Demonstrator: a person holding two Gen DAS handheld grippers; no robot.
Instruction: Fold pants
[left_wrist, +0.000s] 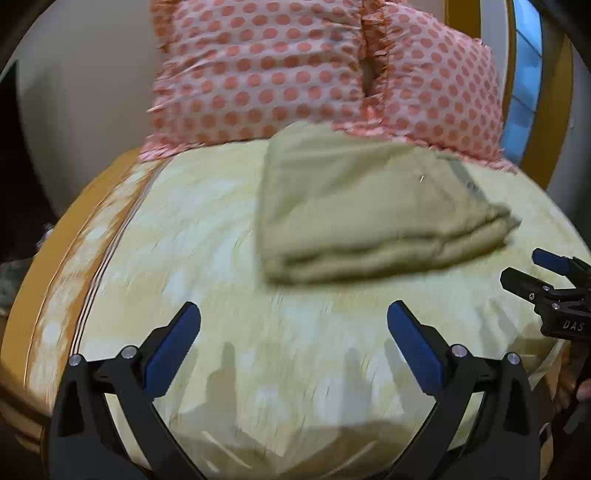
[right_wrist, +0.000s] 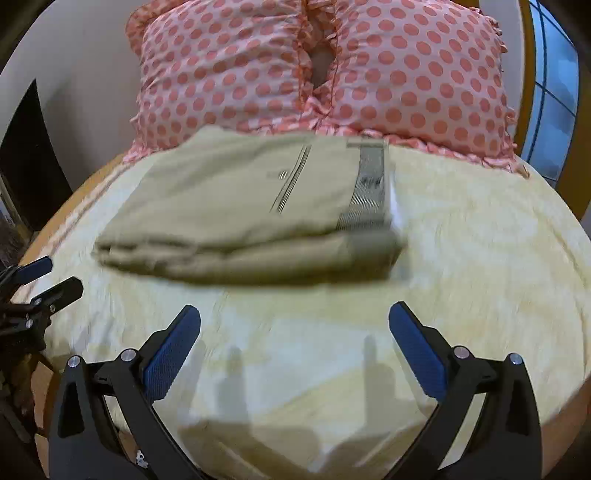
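Pants folded into thick khaki stack on yellow bedspread, far edge touching polka-dot pillows; long axis runs L-R across bed, grey waistband at right end. Right wrist view shows waistband label and pocket seam, too blurred to read; left wrist view shows stack corner-on, plus "DAS" on right gripper. Left gripper and right gripper: jaws spread, holding nothing, both short of pants.

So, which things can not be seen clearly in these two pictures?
- pants: waistband label in the right wrist view, unreadable through motion blur.
- pants' underside, both views: hidden by the fold.
- right gripper in the left wrist view: cut by the frame edge.
- pillows: tops cropped.
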